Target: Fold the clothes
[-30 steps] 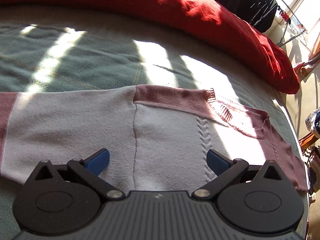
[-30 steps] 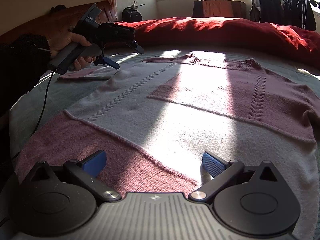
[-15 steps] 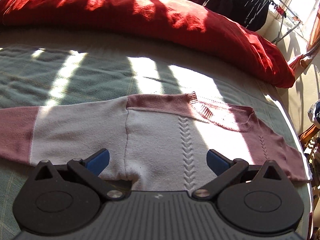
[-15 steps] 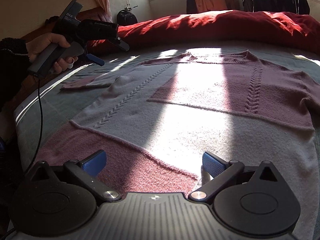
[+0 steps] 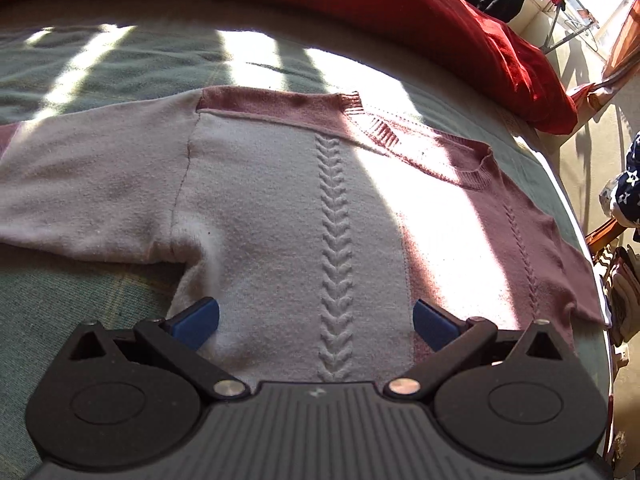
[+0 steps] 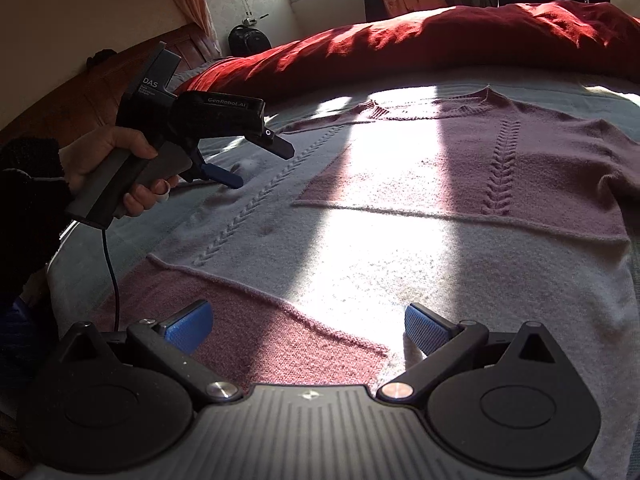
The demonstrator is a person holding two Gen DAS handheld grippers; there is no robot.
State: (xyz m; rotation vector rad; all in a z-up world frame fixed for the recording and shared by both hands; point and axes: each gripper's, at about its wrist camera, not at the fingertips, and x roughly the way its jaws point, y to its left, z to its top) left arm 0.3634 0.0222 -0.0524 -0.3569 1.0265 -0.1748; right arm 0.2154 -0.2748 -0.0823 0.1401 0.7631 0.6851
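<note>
In the left wrist view, the left hand-held gripper (image 5: pixel 316 322) had its blue-padded fingers (image 5: pixel 196 318) spread wide, pinching nothing, low over the pink and pale grey knitted sweater (image 5: pixel 280 216) that lay flat on the green-grey bed blanket (image 5: pixel 80 292). The left pad sat at the sweater's side edge just below the armpit, the sleeve stretching away to the left and the ribbed neckline (image 5: pixel 460 164) ahead and to the right. A red duvet (image 5: pixel 400 8) lay bunched far ahead. In the right wrist view, the right hand-held gripper (image 6: pixel 308 326) was likewise spread and empty, just above the sweater's (image 6: pixel 420 208) pink hem panel. Ahead and to its left, a person's hand (image 6: pixel 116 168) held the left hand-held gripper (image 6: pixel 240 168) with its fingers down near the knit.
</note>
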